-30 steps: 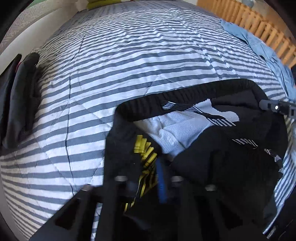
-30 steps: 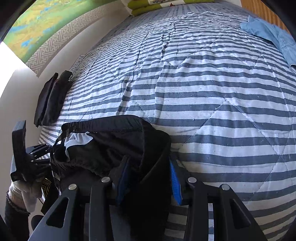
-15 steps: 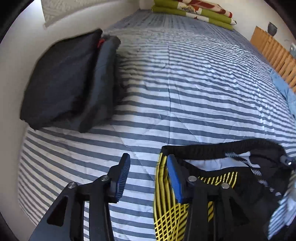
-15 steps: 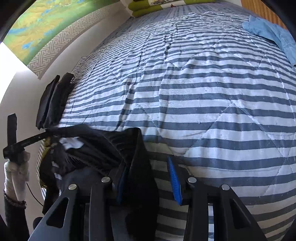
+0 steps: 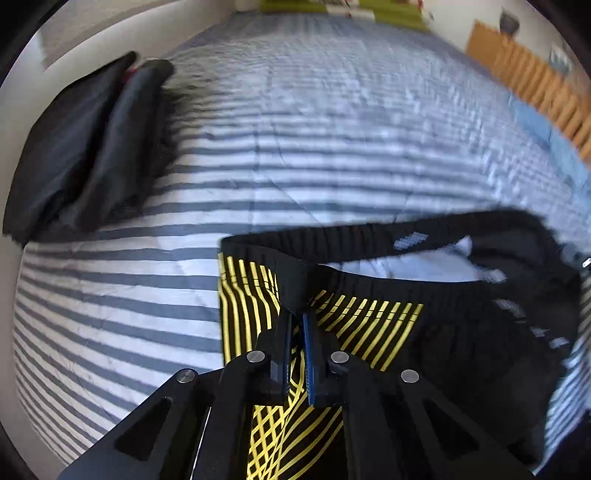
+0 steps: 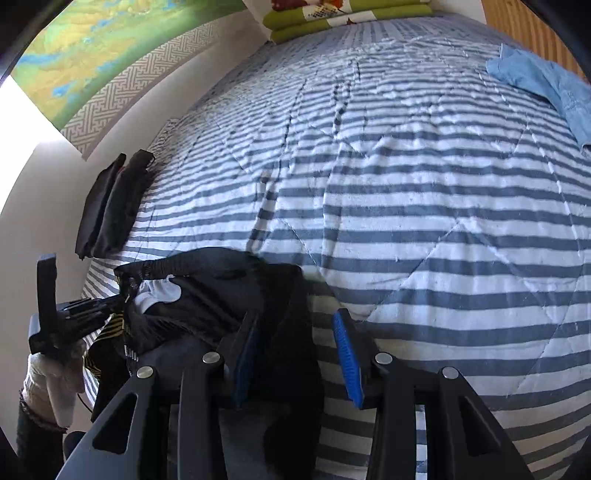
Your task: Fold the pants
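Observation:
Black pants [image 5: 461,332] with yellow lines and a white lining lie bunched at the near edge of the striped bed cover [image 5: 332,147]. My left gripper [image 5: 295,325] is shut on the black waistband at the pants' left end. In the right wrist view it shows as a black tool [image 6: 110,299] held by a gloved hand [image 6: 48,380]. My right gripper [image 6: 299,332] stands partly open over the other end of the pants [image 6: 207,295]. Black cloth hangs between its fingers against the left pad. A strip of bed shows beside the right pad [image 6: 347,354].
Folded dark clothes [image 5: 85,147] lie at the bed's left edge by the wall, also visible in the right wrist view [image 6: 110,206]. A blue garment [image 6: 546,88] lies at the far right. Green folded blankets [image 6: 351,14] sit at the head. Wooden slats [image 5: 532,85] stand behind on the right.
My left gripper let go, opened, shifted left along the waistband and shut on it again near the yellow-lined part. The cloth between my right fingers has slipped towards the left pad.

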Demonstrator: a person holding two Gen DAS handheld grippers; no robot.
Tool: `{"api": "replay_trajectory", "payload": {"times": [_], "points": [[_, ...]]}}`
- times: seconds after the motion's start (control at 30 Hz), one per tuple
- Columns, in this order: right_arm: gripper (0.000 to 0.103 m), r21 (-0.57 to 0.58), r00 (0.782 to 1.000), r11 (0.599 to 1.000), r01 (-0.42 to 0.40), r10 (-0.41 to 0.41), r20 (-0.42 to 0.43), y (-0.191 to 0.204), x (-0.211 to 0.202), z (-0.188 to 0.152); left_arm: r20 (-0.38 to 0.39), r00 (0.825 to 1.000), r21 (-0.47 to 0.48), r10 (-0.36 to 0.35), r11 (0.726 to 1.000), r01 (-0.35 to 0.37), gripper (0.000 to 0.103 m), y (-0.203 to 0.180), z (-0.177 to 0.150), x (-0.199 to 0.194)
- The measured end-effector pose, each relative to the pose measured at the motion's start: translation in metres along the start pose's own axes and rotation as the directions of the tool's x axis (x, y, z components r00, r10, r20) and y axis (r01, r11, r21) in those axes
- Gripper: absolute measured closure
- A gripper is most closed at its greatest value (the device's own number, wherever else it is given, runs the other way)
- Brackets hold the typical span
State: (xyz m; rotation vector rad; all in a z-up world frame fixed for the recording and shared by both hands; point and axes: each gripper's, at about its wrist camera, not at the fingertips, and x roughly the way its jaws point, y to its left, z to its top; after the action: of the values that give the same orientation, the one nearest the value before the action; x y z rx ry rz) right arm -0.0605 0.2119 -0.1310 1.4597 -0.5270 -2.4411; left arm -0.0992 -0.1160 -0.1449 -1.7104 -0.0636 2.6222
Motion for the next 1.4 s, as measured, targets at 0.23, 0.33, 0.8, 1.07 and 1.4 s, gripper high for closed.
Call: {"api": "replay_trajectory", "payload": {"times": [0.23, 0.33, 0.8, 1.07, 1.4], "points": [[0.066, -0.052, 1.000, 0.998, -0.023, 0.025, 0.020, 0.008, 0.000, 0.016, 0.097, 0.991, -0.181, 0.092, 0.981, -0.073, 0.098, 0.083, -0.018, -0.045], [0.066, -0.118, 1.000, 0.993, -0.011, 0.011, 0.002, 0.021, 0.013, 0.024, 0.044, 0.998, -0.166, 0.037, 0.986, -0.030, 0.085, 0.091, -0.017, -0.031], [0.063, -0.106, 0.988, 0.987, -0.121, 0.109, -0.109, 0.023, 0.081, 0.060, -0.037, 0.993, 0.017, 0.108, 0.994, -0.107, 0.088, 0.058, -0.002, 0.017], [0.062, -0.147, 0.981, 0.977, -0.152, 0.132, -0.139, 0.039, 0.079, 0.067, -0.020, 1.000, -0.113, -0.012, 0.993, 0.010, 0.094, 0.104, -0.001, 0.008], [0.082, -0.228, 0.980, 0.965, -0.127, 0.087, -0.179, 0.063, 0.094, 0.055, 0.085, 0.980, 0.170, 0.182, 0.966, -0.194, 0.043, 0.047, -0.025, -0.005]]}}
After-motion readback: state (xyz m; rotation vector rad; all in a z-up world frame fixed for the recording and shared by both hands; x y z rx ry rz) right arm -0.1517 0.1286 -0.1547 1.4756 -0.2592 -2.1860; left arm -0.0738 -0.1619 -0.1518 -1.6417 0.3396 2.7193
